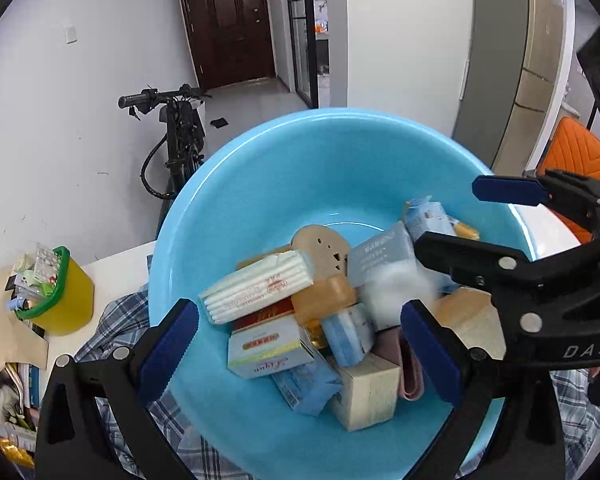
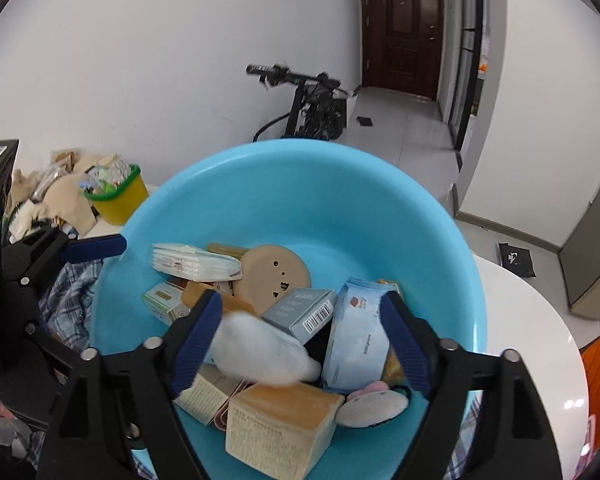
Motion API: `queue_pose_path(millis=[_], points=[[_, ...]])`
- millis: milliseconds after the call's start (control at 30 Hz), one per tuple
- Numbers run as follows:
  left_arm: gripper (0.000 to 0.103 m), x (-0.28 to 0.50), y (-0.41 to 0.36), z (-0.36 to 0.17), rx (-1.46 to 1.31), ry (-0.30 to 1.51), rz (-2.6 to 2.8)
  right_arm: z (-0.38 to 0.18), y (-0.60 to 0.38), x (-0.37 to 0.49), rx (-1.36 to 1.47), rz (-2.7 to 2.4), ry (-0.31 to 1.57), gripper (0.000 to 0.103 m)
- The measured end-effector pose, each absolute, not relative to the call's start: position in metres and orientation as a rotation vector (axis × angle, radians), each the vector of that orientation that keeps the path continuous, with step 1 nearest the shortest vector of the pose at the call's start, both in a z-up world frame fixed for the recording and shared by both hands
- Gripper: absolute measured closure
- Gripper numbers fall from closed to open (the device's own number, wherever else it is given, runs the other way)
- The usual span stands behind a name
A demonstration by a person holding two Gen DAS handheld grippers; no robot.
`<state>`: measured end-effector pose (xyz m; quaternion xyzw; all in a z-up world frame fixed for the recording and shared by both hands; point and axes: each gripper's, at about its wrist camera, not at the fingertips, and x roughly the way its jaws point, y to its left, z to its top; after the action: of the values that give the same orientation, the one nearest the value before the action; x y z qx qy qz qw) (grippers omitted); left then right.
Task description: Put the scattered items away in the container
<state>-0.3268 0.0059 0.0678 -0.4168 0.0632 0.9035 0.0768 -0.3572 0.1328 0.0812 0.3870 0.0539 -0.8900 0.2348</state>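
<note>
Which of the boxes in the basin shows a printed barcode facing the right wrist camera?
The grey box beside the tan round disc; its end panel carries a barcode, while the other boxes show only text or logos.

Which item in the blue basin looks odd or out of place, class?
The white fluffy pad is blurred between the open right claw fingers, seemingly dropping onto the boxes piled in the basin. Nothing has spilled over the rim.
</note>
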Motion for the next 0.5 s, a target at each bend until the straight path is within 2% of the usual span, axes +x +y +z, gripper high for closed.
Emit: queue_pose_path(millis=[133,333,500], points=[[0.0,-0.311,0.001,0.075,-1.219,0.156,2.703,0.086,0.14,-0.338,1.038,-2.423,0.095,0.009],[0.0,-0.282,-0.009,0.083,-1.177,0.135,2.717,0.089,0.152,-0.307,1.038,-2.449,0.073,0.008],[0.0,-0.253,-0.016,0.09,-1.121,0.103,2.739,0.092,0.16,-0.274,1.005,-2.516,0.129,0.008]])
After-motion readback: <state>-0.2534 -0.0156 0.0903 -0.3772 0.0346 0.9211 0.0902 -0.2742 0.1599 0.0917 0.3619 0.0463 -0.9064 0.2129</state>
